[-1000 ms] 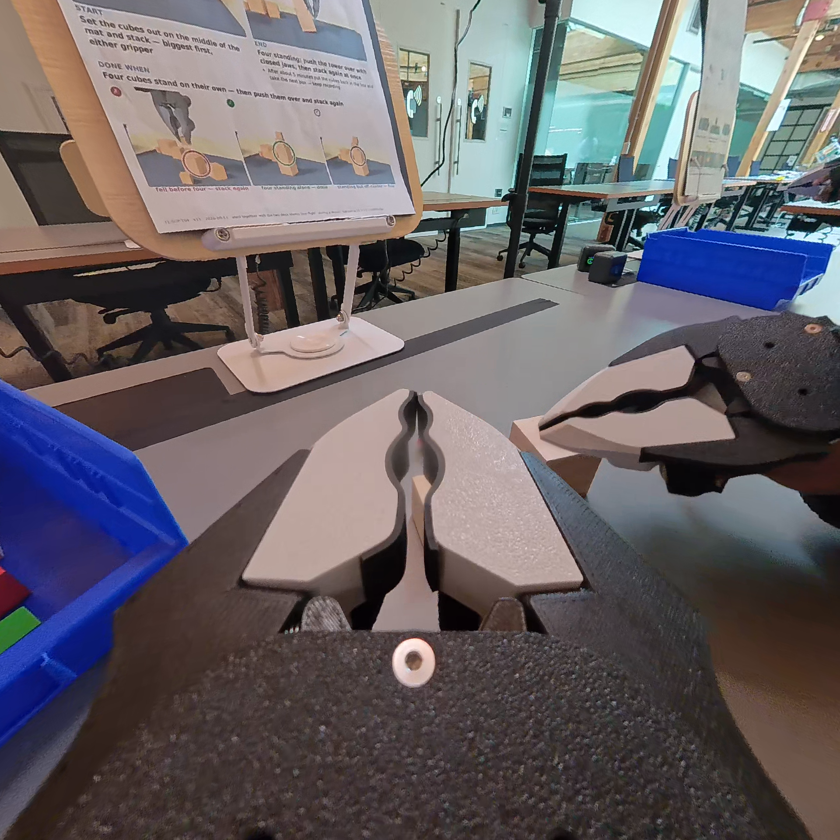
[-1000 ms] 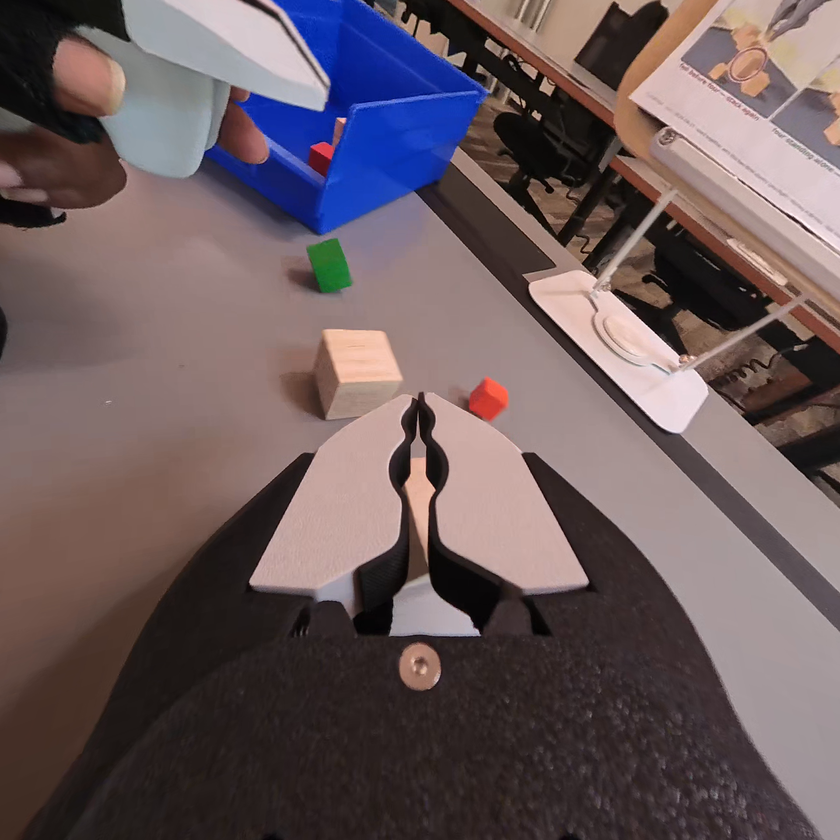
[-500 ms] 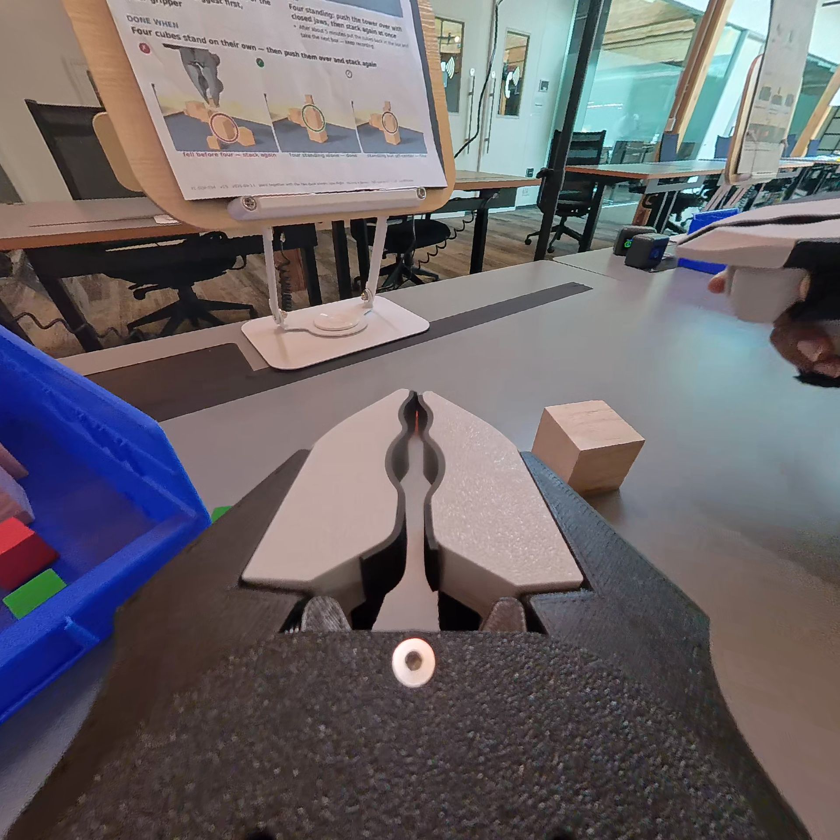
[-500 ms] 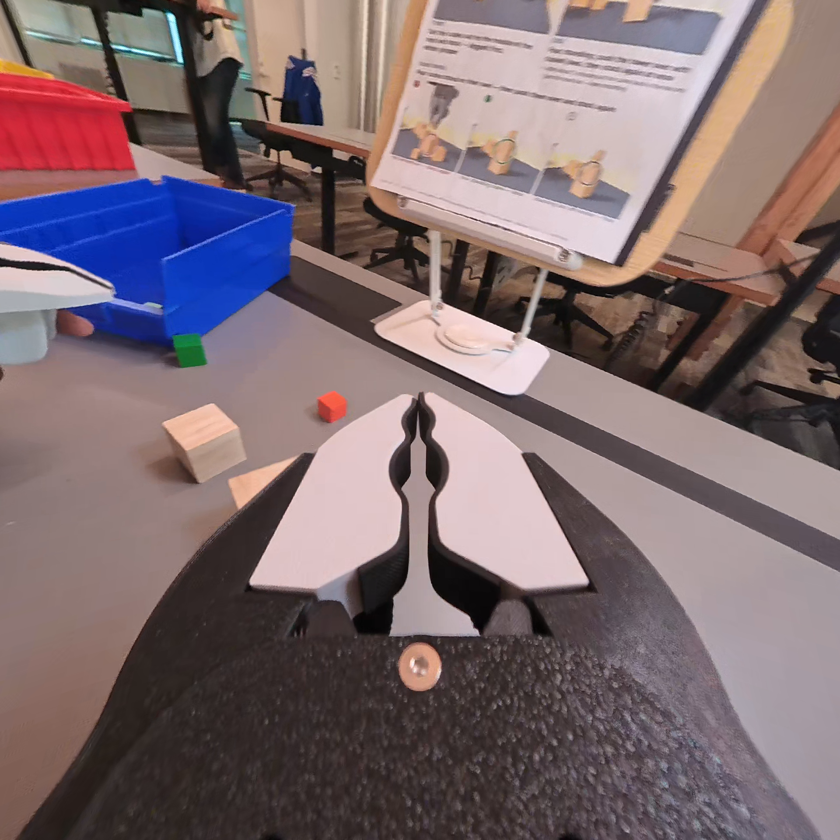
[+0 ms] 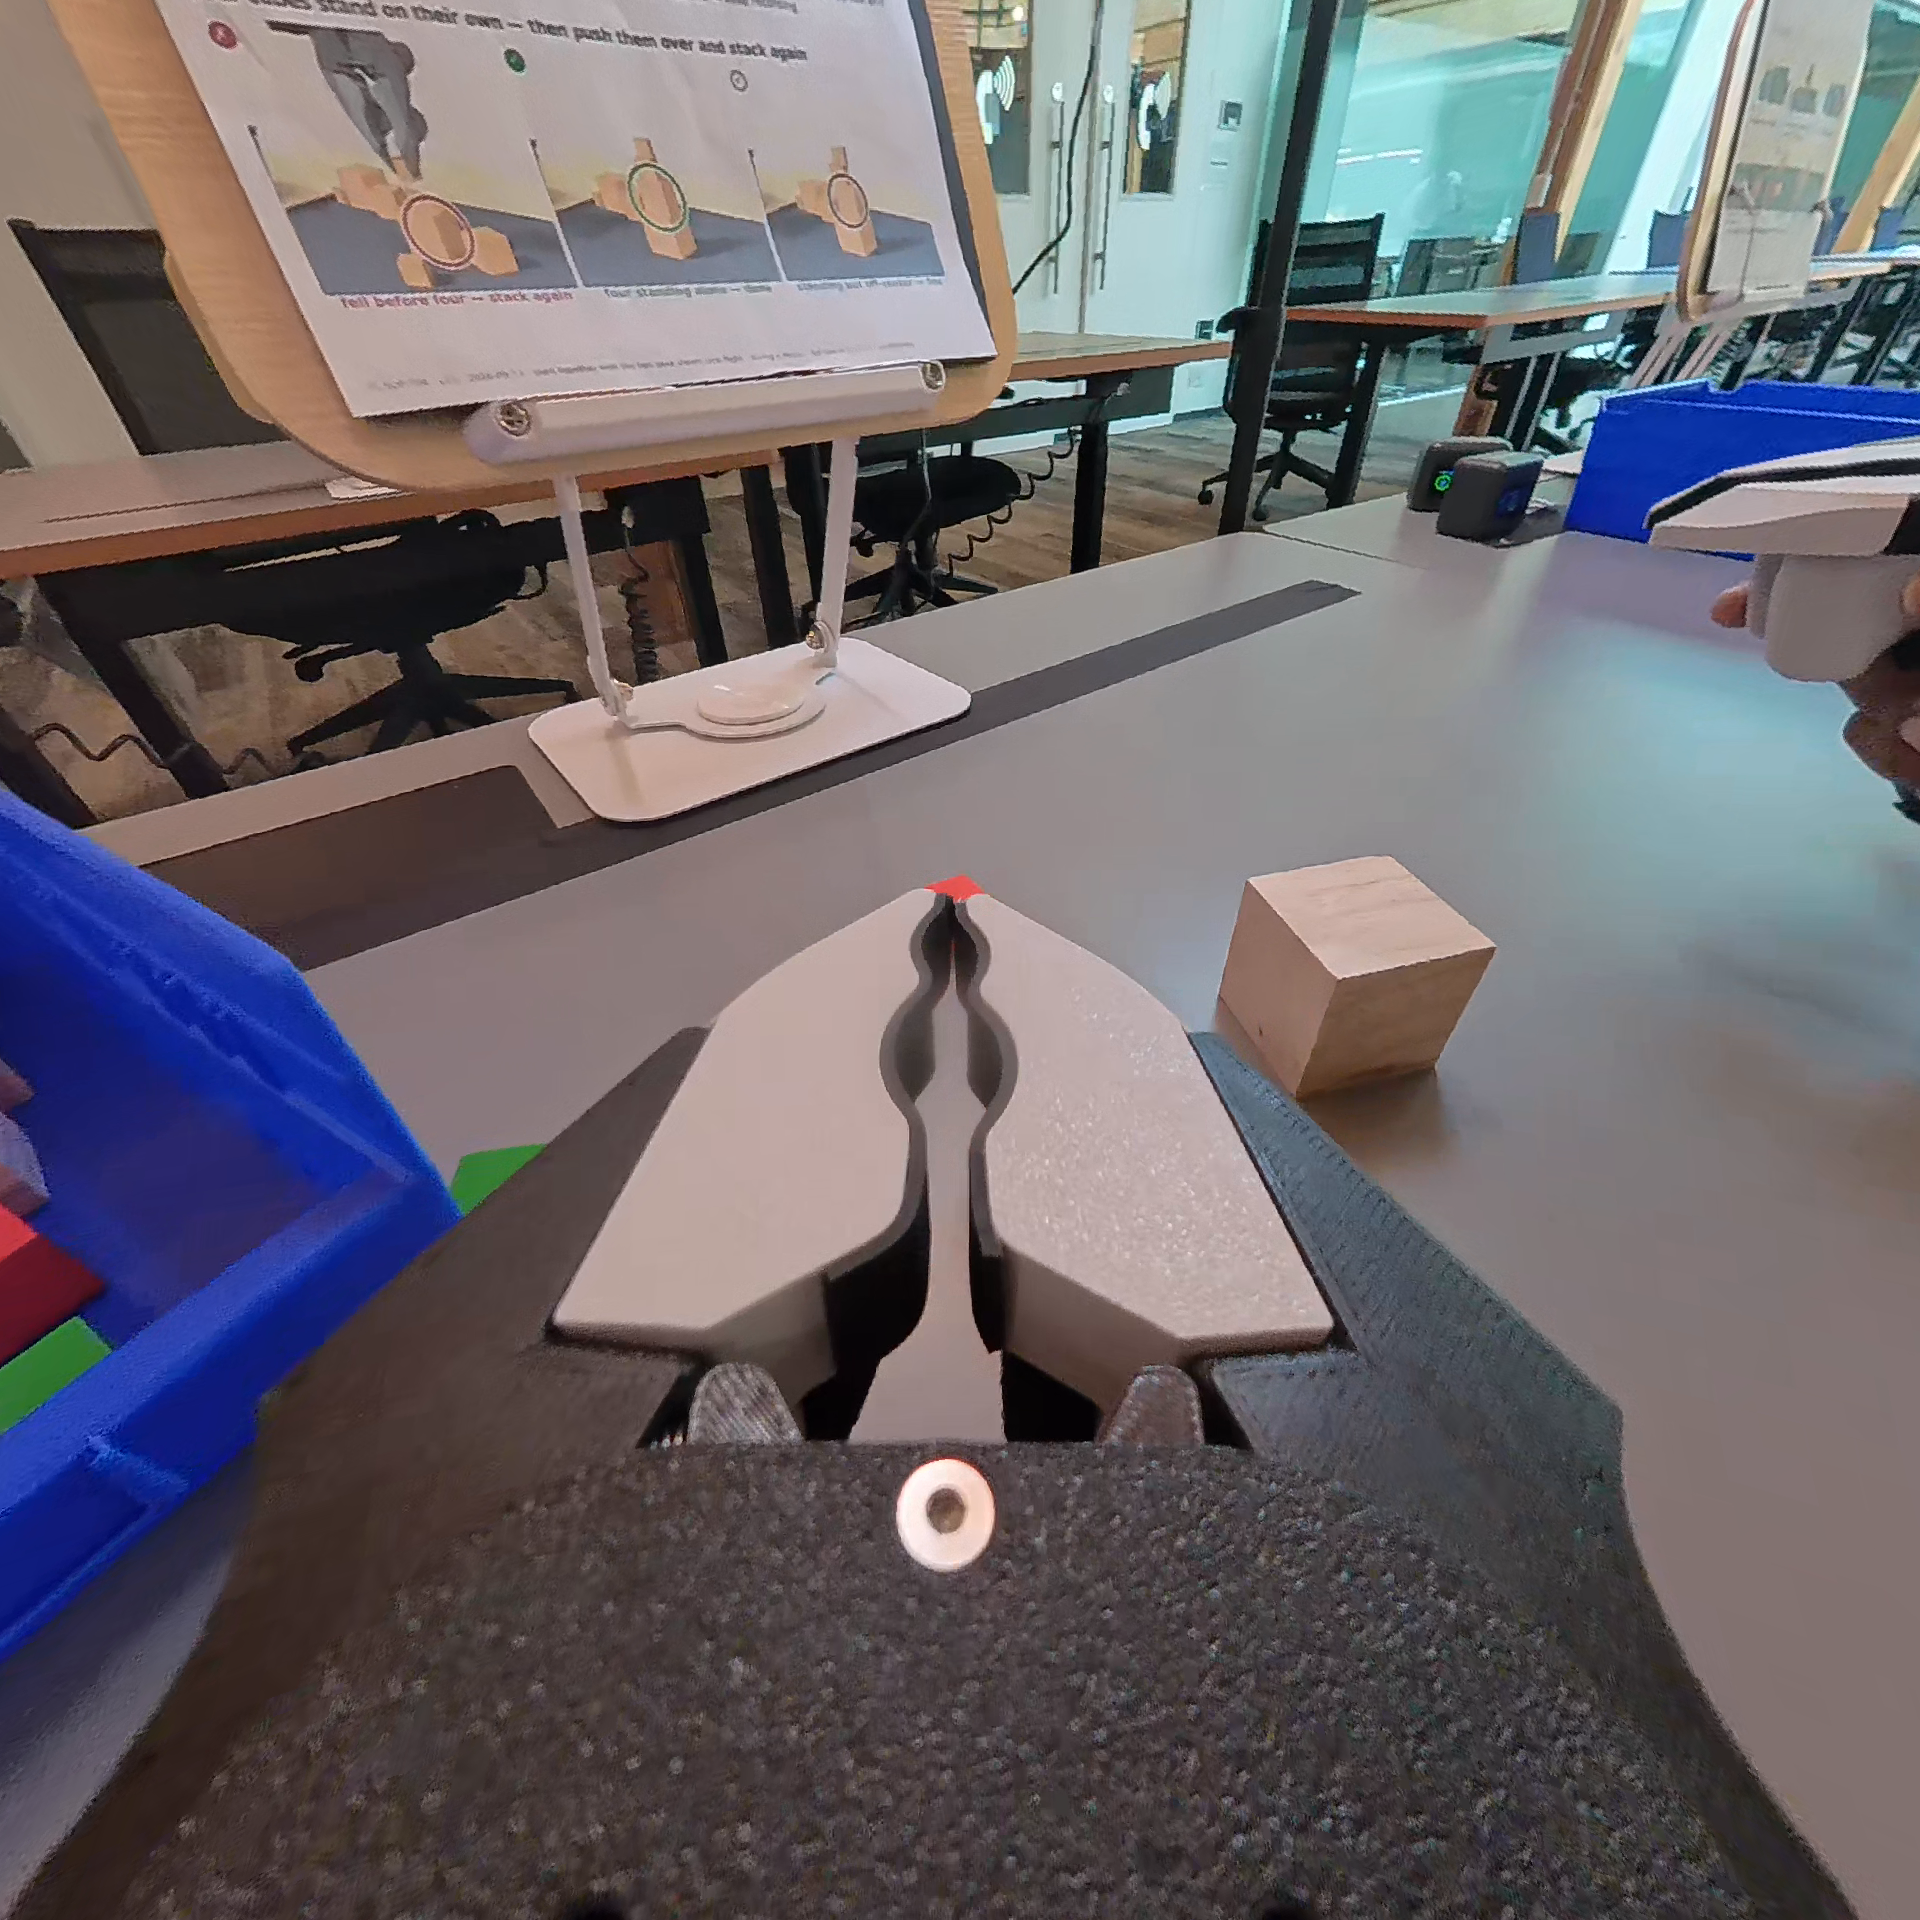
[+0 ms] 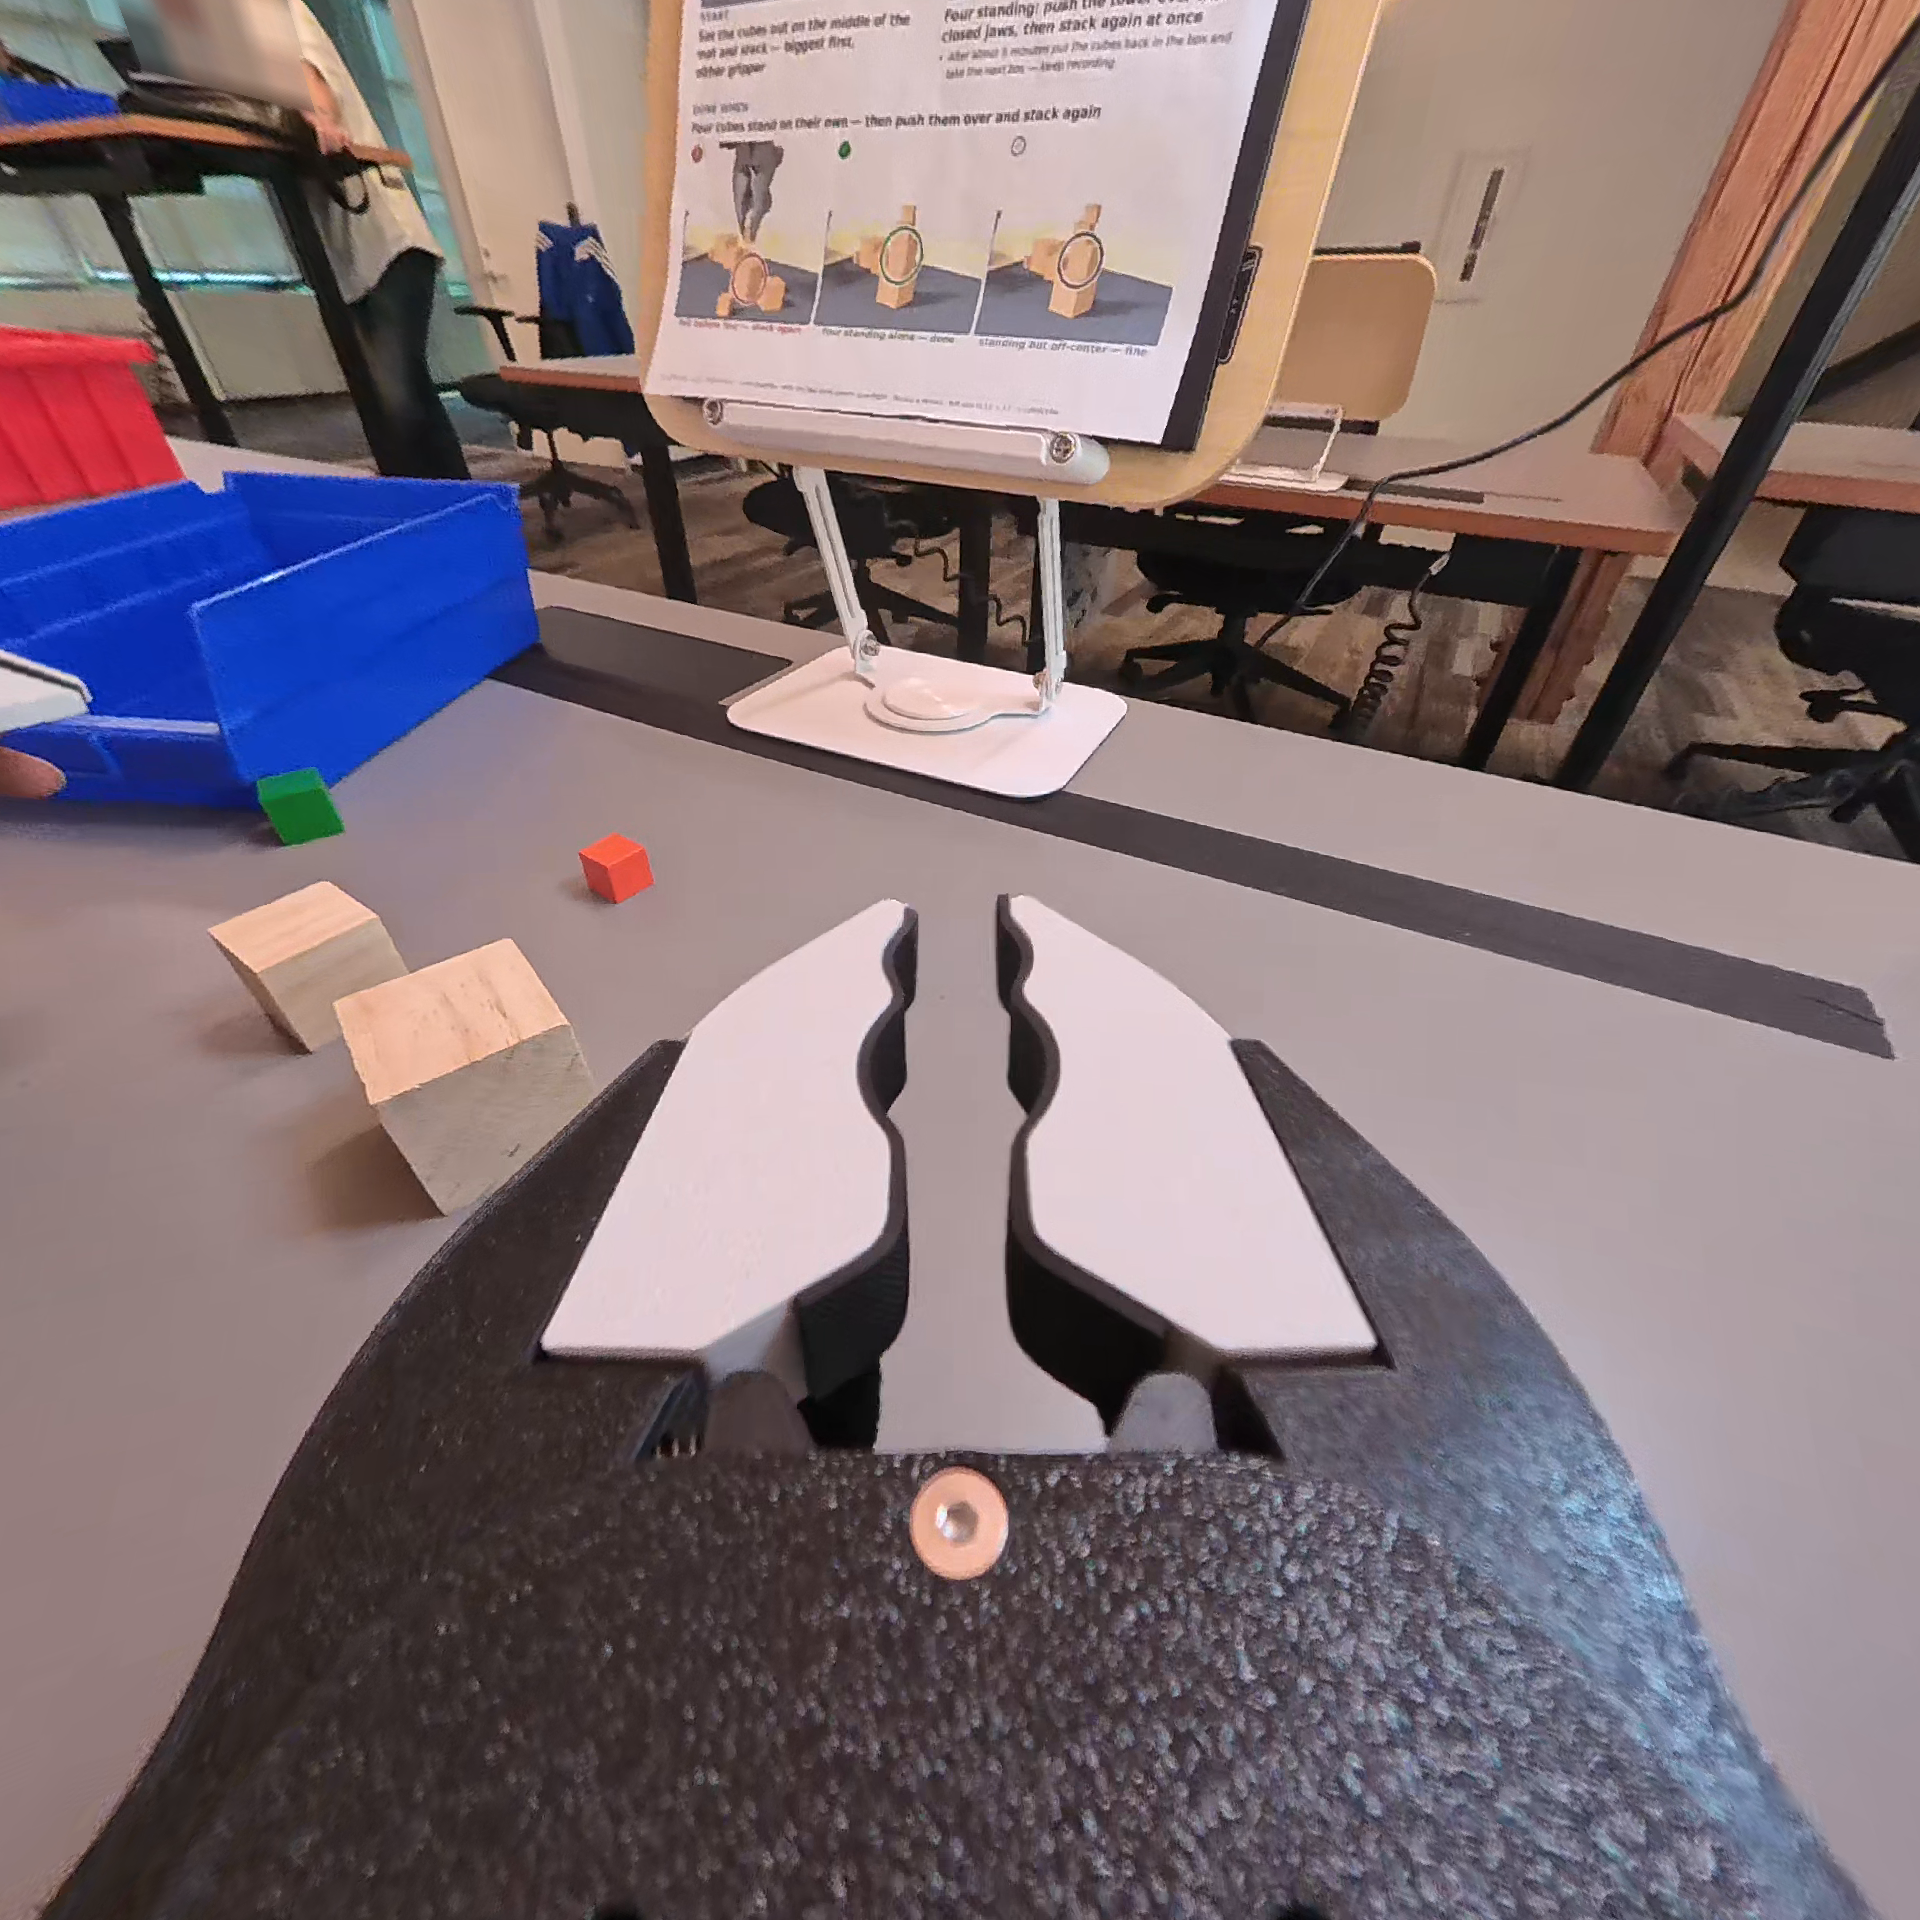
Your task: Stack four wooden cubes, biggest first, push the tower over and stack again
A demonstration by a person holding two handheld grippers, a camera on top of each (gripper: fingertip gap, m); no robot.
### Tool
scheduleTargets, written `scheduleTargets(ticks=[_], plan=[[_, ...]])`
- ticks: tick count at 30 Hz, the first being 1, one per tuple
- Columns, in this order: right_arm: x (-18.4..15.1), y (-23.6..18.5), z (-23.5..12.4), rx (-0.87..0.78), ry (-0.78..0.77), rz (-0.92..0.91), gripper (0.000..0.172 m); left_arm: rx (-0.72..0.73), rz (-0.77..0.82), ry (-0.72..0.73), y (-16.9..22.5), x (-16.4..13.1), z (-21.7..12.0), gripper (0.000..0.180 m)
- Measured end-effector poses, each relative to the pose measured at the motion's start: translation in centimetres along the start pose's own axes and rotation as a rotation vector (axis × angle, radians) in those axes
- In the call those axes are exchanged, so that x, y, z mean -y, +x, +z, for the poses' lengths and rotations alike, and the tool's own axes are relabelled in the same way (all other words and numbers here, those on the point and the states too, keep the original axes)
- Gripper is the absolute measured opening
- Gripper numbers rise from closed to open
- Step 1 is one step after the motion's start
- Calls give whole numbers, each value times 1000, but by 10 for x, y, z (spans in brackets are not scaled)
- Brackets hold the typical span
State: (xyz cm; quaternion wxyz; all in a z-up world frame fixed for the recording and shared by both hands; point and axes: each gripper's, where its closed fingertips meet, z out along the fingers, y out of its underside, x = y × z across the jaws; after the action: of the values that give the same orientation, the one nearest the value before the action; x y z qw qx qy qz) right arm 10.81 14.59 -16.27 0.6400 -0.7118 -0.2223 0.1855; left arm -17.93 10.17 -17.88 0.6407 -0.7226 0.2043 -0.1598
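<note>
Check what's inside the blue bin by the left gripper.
The blue bin holds red, green and purplish pieces. Its wall and the frame edge hide everything else.

On the grey bench (image 6: 1351, 935) lie two plain wooden cubes, one (image 6: 468, 1060) at about nine o'clock of the right wrist view's centre and the other (image 6: 301, 956) just beyond it toward ten o'clock. There is one small red cube (image 6: 615, 865) and one small green cube (image 6: 299, 805), both toward ten o'clock. One blue bin (image 6: 353, 623) stands there, one red bin (image 6: 73, 416) behind it, and one white stand (image 6: 935, 727) with one printed sheet (image 6: 935, 208) at twelve o'clock. Two grippers show: the left gripper (image 5: 951, 899) and the right gripper (image 6: 956, 909).
</note>
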Motion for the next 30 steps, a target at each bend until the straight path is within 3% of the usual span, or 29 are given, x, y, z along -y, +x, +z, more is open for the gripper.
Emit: scheduleTargets(ticks=[9, 14, 21, 30], plan=[[-3, 9, -4, -2, 33, -22, 29, -87, 18, -14, 18, -6, 6, 8], [-8, 2, 0, 40, 18, -32, 30, -262, 27, -52, 52, -14, 16, 26], [-10, -5, 0, 69, -3, -69, 28, -456, 144, -175, 90, -27, 43, 36], [-10, -10, -1, 101, -11, -63, 26, -657, 288, -406, 110, -48, 66, 57]])
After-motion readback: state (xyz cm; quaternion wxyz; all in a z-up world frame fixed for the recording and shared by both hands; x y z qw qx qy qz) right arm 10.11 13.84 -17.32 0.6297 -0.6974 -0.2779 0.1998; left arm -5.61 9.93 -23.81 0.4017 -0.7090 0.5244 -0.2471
